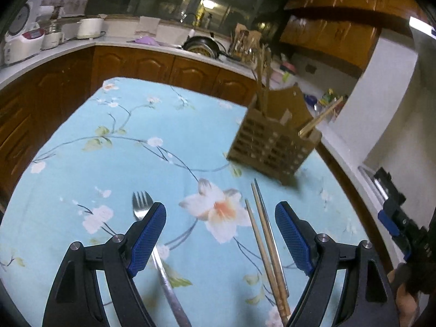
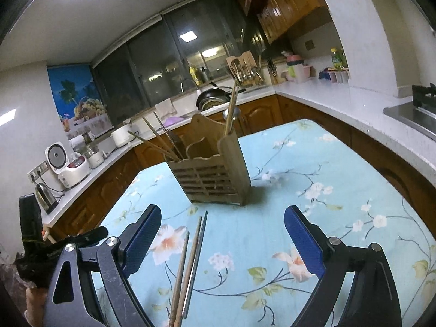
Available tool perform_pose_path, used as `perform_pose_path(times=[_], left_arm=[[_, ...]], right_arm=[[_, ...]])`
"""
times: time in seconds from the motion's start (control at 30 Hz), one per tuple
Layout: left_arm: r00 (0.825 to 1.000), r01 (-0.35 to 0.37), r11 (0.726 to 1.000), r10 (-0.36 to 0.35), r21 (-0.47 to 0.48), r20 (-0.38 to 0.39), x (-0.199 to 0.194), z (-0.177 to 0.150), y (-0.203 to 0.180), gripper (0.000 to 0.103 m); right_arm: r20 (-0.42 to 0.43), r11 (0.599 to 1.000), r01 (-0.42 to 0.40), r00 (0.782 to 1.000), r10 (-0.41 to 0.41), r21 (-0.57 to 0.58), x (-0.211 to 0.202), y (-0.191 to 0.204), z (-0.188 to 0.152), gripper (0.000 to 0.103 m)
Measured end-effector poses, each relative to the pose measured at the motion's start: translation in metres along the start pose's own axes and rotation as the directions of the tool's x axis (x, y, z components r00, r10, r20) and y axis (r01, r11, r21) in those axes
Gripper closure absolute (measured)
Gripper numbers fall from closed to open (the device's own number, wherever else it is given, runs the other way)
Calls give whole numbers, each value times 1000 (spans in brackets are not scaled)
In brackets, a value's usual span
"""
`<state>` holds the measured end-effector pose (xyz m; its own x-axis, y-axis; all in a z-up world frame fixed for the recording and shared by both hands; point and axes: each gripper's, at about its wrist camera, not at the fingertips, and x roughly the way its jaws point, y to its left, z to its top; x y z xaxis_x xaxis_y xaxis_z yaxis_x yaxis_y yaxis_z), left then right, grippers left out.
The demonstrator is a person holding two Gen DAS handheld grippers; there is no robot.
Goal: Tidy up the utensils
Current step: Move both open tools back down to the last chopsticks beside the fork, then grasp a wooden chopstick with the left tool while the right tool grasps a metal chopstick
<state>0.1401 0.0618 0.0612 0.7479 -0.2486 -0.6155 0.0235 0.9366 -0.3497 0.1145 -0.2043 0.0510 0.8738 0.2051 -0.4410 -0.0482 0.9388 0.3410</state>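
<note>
A wooden slatted utensil holder [image 1: 269, 147] stands on the blue floral tablecloth [image 1: 122, 150], with chopsticks and a spoon standing in it; it also shows in the right wrist view [image 2: 215, 174]. A metal fork [image 1: 158, 248] lies flat by the left finger of my left gripper [image 1: 220, 218], which is open and empty. Loose chopsticks [image 1: 267, 248] lie between its fingers, toward the right one. My right gripper [image 2: 222, 223] is open and empty above the same chopsticks [image 2: 189, 267], short of the holder.
Wooden cabinets and a white counter [image 2: 340, 100] wrap around the table. On the counter are a rice cooker [image 2: 70, 169], a kettle [image 2: 45, 196], a pan [image 2: 212, 98] and a utensil rack [image 2: 245, 68]. The right gripper's body [image 1: 400, 218] shows at the left view's right edge.
</note>
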Motion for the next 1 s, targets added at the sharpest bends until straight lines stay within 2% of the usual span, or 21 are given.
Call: perform_pose_path(times=[0.3, 0.43, 0.63, 0.73, 0.83, 0.93, 1.0], left_arm=[[990, -15, 995, 29, 98, -141, 42, -3, -33, 23], [980, -24, 991, 50, 135, -194, 69, 0, -45, 32], [960, -51, 980, 102, 193, -261, 112, -3, -56, 57], [960, -78, 958, 147, 277, -239, 119, -9, -64, 59], [959, -76, 926, 170, 370, -227, 118, -18, -70, 64], [960, -43, 906, 154, 422, -233, 108, -22, -61, 68], [957, -47, 888, 171, 458, -233, 106, -22, -55, 77]], right_arm=[[0, 999, 12, 1000, -12, 37, 0, -12, 2, 10], [-16, 999, 13, 1000, -12, 50, 5, -17, 2, 10], [-51, 998, 8, 999, -5, 67, 18, -21, 2, 16], [-71, 997, 4, 997, 1, 74, 27, -22, 1, 19], [-117, 997, -3, 993, 12, 76, 45, -21, -2, 28], [-174, 997, -15, 984, 28, 75, 66, -18, -6, 43], [-227, 997, -33, 973, 48, 70, 84, -12, -10, 55]])
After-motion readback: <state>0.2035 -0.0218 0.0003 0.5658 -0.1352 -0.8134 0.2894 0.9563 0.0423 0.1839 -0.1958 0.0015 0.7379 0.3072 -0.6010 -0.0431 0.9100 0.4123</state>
